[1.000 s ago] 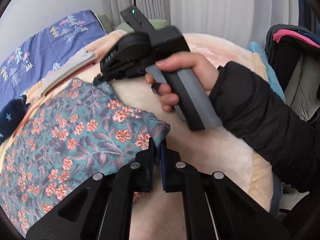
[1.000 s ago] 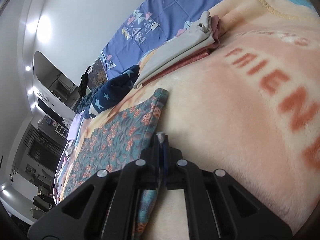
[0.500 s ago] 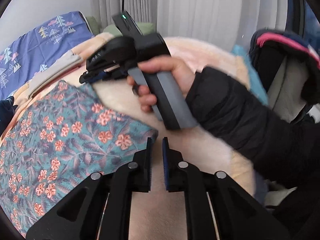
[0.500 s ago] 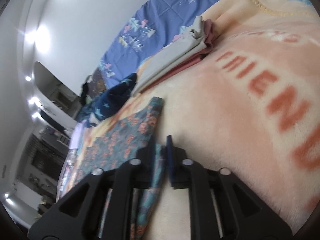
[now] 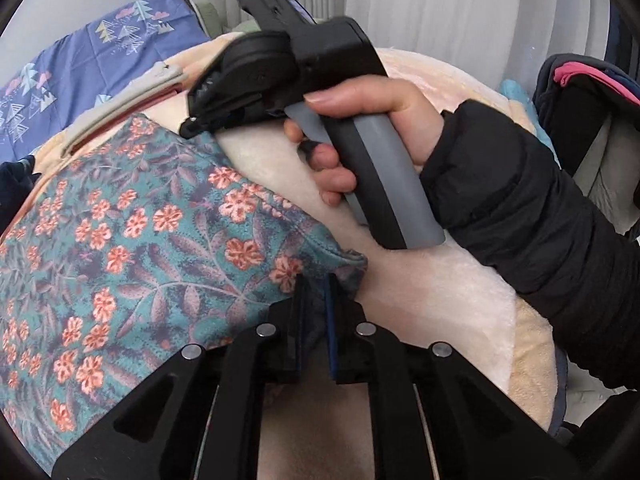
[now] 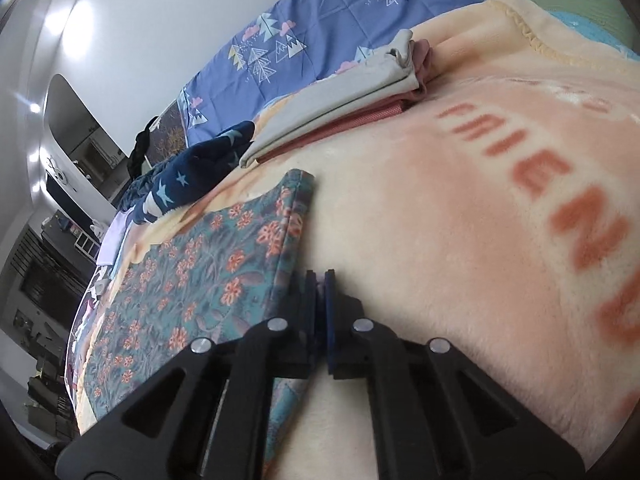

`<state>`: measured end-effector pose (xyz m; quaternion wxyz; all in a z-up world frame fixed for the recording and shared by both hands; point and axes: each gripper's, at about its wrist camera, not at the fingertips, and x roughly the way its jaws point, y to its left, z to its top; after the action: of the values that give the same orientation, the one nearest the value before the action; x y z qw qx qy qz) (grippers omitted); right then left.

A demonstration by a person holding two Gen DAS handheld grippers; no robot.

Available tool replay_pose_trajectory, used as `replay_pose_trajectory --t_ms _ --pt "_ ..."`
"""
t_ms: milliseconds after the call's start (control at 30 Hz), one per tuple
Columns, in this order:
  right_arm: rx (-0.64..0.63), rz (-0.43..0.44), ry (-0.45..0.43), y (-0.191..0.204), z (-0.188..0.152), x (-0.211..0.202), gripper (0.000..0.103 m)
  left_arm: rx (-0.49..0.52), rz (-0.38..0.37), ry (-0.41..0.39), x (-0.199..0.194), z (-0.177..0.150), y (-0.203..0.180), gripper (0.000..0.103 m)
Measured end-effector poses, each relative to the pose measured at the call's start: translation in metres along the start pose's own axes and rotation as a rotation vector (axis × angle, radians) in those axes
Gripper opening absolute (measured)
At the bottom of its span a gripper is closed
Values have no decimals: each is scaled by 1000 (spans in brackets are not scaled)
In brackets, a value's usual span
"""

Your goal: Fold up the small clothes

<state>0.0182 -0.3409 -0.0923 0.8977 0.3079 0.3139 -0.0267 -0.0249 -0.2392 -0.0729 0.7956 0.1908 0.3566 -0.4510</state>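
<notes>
Two black two-finger grippers work over a teal floral-print fabric garment (image 5: 132,240) spread flat on a peach plush blanket (image 5: 432,300), filling the left and centre of the left wrist view. At the far left edge of that view a dark navy star-patterned cloth (image 5: 12,184) peeks in, and above it, in the upper left, lies a blue bedsheet with tree and cloud prints (image 5: 92,64). Between sheet and garment sits a folded stack of grey and pink clothes (image 5: 124,100), just beside the garment's far edge. At bottom centre the left gripper (image 5: 314,292) has its jaws a narrow gap apart, with the garment's near right corner lying between them; whether the pads press the cloth cannot be told. Up the middle, the right gripper (image 5: 196,126) touches the garment's far corner, its black-and-grey handle held by a hand (image 5: 372,128) in a black padded sleeve (image 5: 532,216) that blocks much of the blanket at right. In the right wrist view, the right gripper (image 6: 320,280) is closed on the garment's (image 6: 200,280) edge, with red blanket lettering (image 6: 560,184) to the right.
</notes>
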Motion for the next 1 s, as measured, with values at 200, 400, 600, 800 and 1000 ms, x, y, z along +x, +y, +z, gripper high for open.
replay_pose_trajectory --t_ms 200,400,600,800,1000 --pt "69 39 -27 -11 -1 -9 5 -119 45 -112 -66 -25 16 31" --pt "93 -53 -93 -4 -6 -39 15 -418 285 -230 -178 -116 102 31" --pt "-103 -50 -199 91 -29 -104 16 -782 473 -290 -275 -227 192 25" --pt "-673 -18 -77 268 -125 -78 40 -796 353 -292 -279 -251 212 17" --pt "-943 27 35 347 -214 -37 48 -813 264 -209 -245 -259 228 31"
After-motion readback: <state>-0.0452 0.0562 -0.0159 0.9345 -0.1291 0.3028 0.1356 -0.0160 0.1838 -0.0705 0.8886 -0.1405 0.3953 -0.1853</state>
